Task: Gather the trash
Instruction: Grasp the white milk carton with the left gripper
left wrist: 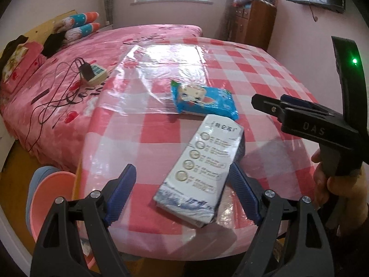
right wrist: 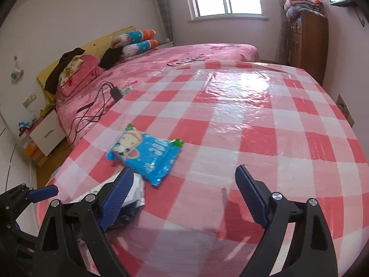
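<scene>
A flattened white carton (left wrist: 200, 173) with grey print lies on the pink checked table (left wrist: 265, 73), between the open fingers of my left gripper (left wrist: 182, 191), nearer the right finger. A blue snack packet (left wrist: 203, 99) with a cartoon face lies just beyond it. In the right wrist view the blue packet (right wrist: 145, 154) lies ahead and left of my open, empty right gripper (right wrist: 182, 196), and the carton (right wrist: 131, 194) is partly hidden behind the left finger. The right gripper also shows in the left wrist view (left wrist: 288, 113), at the right, above the table.
A pink basin (left wrist: 50, 198) sits low beside the table's left edge. A pink bed (left wrist: 69, 73) with a power strip (left wrist: 94, 73) and cables lies beyond the table. A wooden cabinet (right wrist: 306, 43) with folded blankets stands at the back right.
</scene>
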Motion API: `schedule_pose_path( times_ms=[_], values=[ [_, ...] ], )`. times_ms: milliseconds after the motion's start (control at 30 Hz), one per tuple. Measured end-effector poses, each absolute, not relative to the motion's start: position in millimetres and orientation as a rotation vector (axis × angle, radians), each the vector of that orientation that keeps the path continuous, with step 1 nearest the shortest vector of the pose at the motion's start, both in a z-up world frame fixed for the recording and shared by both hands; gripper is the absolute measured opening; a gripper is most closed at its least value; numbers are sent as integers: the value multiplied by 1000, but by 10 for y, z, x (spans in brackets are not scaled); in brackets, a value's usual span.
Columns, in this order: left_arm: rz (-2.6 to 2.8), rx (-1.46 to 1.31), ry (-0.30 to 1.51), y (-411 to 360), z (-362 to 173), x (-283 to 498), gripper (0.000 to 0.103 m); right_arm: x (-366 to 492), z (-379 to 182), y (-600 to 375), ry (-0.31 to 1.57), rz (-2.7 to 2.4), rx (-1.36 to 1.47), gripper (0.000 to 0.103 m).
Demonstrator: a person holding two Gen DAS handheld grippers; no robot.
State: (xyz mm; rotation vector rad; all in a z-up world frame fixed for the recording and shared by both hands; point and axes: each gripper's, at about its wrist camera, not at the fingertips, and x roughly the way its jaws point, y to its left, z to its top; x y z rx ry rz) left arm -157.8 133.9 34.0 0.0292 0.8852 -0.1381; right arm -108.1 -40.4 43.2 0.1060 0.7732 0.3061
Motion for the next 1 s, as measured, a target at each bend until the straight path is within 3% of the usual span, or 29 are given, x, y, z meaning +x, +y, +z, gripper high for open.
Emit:
schedule_pose_path(
  times_ms=[733,833,1000],
  values=[
    [-199,128,979,1036,124,-1215,83,-854,240,-786,863,363,203,89],
    [-201,120,988,1025,97,-1185,80,-837,222,-779,873,379,210,89],
    [-192,102,984,1013,63,-1143,66,-814,198,-778,893,394,233,89]
  ],
)
